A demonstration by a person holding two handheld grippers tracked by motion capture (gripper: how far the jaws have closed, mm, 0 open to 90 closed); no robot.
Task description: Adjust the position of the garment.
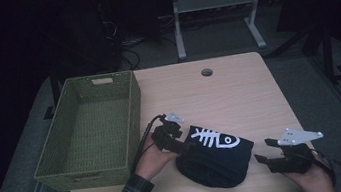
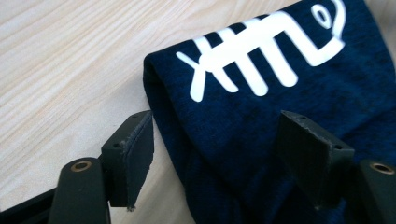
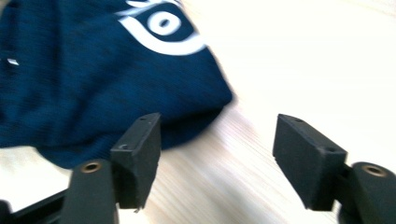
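I read this as the pause after folding: the dark blue shirt (image 1: 216, 155) lies bundled at the table's (image 1: 238, 91) six o'clock edge, just right of the green woven basket (image 1: 88, 133). My left gripper (image 2: 215, 154) stands wide astride its folded edge, not pinching; my right gripper (image 3: 217, 156) gapes empty at the shirt's three o'clock. Next I'd clamp both sides and lift toward nine o'clock. No lettering, just a white fishbone print (image 1: 213, 138).

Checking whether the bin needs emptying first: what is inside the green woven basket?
The green woven basket shows only its bare woven floor; the near wall hides the strip just behind it.
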